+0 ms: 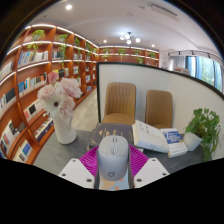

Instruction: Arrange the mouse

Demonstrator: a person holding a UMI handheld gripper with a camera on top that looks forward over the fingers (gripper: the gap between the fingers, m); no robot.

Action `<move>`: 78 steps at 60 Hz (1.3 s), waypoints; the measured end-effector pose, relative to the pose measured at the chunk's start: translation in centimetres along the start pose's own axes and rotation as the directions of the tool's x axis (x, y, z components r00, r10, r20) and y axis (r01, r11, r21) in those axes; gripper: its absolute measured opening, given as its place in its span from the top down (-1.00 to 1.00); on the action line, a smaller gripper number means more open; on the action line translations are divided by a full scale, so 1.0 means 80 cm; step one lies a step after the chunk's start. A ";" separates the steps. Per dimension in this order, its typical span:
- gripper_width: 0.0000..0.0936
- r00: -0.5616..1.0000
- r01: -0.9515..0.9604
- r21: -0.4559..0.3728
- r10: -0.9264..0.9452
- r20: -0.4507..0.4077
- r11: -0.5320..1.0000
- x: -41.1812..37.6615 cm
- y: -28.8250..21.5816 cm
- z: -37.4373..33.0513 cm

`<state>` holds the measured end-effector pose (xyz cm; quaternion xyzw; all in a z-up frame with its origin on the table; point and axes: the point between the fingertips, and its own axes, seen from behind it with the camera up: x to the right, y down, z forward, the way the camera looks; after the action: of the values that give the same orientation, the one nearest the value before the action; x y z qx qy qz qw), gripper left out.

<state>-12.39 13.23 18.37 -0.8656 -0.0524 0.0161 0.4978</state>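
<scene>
We see the gripper point(113, 163) fingers pinching the white plastic computer mouse point(113, 155) between their magenta pads point(90, 160). A loose grip could drop it near the white vase point(65, 128).

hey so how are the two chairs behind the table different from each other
The left chair has a lighter tan back, while the right chair looks a darker brown. The left chair stands nearer the vase of flowers; the right chair stands nearer the open book and the green plant. Both are upholstered, upright, and face the table. Nearer, the white mouse sits between the fingers of the gripper.
</scene>
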 end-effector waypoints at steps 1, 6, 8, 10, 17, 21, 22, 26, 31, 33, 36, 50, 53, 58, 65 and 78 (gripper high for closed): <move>0.16 1.000 0.000 -0.022 0.000 0.006 1.000 -0.003 0.014 0.006; 0.16 1.000 0.006 -0.126 -0.003 0.020 0.992 -0.019 0.093 0.041; 0.16 1.000 0.003 -0.155 0.001 0.023 0.988 -0.026 0.116 0.046; 0.16 1.000 0.001 -0.185 0.005 0.029 0.983 -0.031 0.140 0.053; 0.16 0.999 0.001 -0.250 0.010 0.045 0.968 -0.047 0.206 0.076; 0.16 0.999 0.006 -0.271 0.006 0.045 0.962 -0.049 0.227 0.085; 0.16 0.999 0.007 -0.277 0.006 0.045 0.961 -0.050 0.232 0.083; 0.16 0.999 -0.002 -0.244 0.013 0.041 0.970 -0.051 0.230 0.087; 0.16 0.999 -0.006 -0.243 0.017 0.044 0.970 -0.051 0.229 0.089; 0.15 0.999 0.003 -0.239 0.009 0.048 0.971 -0.050 0.229 0.088; 0.15 0.999 0.019 -0.227 -0.008 0.052 0.974 -0.050 0.228 0.088; -0.29 0.999 0.001 -0.267 0.012 0.049 0.964 -0.051 0.232 0.082; -0.68 0.999 -0.010 -0.252 0.021 0.042 0.968 -0.049 0.222 0.071; -0.75 0.999 -0.014 -0.207 0.020 0.029 0.978 -0.045 0.189 0.049; -0.75 1.000 -0.011 -0.128 0.012 0.004 0.992 -0.036 0.123 -0.011; -0.76 0.998 -0.057 0.039 0.057 -0.006 0.998 -0.023 -0.003 -0.161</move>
<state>-13.20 2.08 25.06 -0.8570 -0.0256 0.0282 0.5140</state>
